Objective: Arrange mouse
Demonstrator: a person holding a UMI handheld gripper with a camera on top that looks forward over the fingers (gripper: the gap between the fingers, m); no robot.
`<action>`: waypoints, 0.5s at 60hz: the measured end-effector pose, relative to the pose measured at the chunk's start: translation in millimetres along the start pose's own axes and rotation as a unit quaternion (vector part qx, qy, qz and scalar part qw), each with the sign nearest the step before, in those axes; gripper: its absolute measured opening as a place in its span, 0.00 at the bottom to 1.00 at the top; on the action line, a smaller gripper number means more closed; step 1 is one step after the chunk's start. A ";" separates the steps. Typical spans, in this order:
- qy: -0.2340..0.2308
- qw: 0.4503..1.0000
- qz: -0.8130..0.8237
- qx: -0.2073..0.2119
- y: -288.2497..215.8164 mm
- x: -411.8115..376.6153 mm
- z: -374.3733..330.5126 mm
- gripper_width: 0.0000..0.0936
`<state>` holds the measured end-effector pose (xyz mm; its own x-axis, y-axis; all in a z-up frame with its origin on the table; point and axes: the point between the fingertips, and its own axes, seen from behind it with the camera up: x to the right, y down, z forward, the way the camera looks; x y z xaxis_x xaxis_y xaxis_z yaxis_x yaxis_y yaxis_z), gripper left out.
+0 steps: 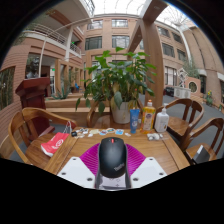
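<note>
Our tool [112, 172] grips the black computer mouse [112, 156] by its sides for carrying, just above the round purple mouse pad [90, 158] on the wooden desk [165, 150]; bottles [148, 117] stand beyond the mouse.

no legible text, labels or signs

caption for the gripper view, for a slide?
Tongs shut on a black mouse above a pink mat on a wooden table, potted plant beyond.
</note>
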<state>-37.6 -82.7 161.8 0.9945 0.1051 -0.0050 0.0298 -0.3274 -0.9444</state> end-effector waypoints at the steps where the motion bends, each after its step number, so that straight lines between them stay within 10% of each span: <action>1: -0.006 1.000 -0.001 -0.014 10.8 -8.5 5.6 0.36; 22: -0.027 0.984 -0.020 -0.173 163.4 -75.5 49.3 0.48; 30: -0.024 0.986 -0.022 -0.162 151.9 -74.3 36.1 0.76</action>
<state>-110.6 -106.3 6.9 0.9858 0.1677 0.0115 0.1120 -0.6043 -0.7888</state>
